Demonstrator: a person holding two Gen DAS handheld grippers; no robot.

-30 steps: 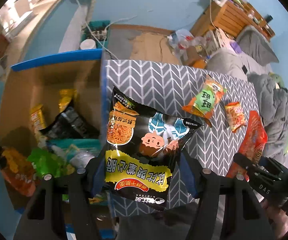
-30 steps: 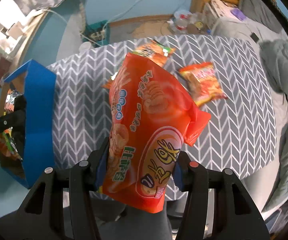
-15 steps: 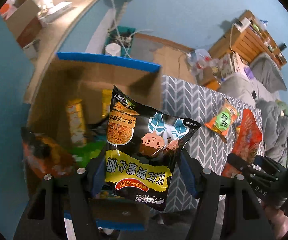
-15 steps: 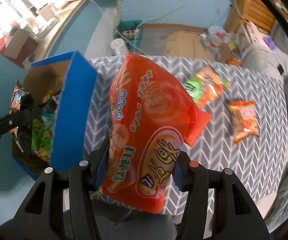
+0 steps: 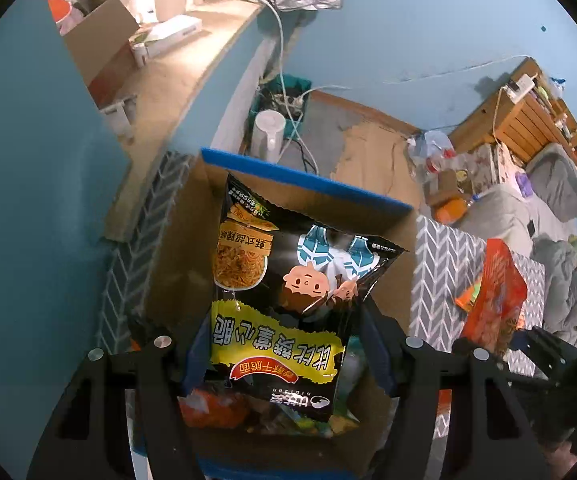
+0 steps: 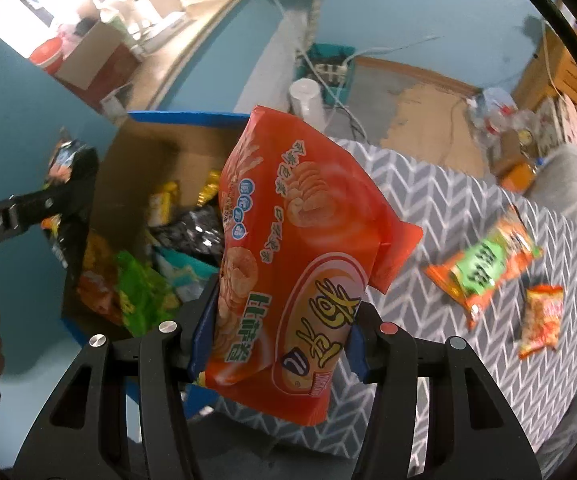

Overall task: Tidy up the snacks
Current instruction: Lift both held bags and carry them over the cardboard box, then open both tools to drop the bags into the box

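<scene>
With the black noodle bag (image 5: 284,300) clamped in the left gripper (image 5: 284,356) over the cardboard box (image 5: 304,184) and the orange chip bag (image 6: 288,256) pinched in the right gripper (image 6: 276,344) beside it, the drop-off step seems underway; next, release inside.

Orange snack bag (image 6: 288,264) between jaws

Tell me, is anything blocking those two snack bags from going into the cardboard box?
Nothing visible does. The black noodle bag, clamped in the left tool, already hangs over the open cardboard box. The orange chip bag in the right tool is beside the box's open top. The box has no lid and only loose snacks inside.
</scene>
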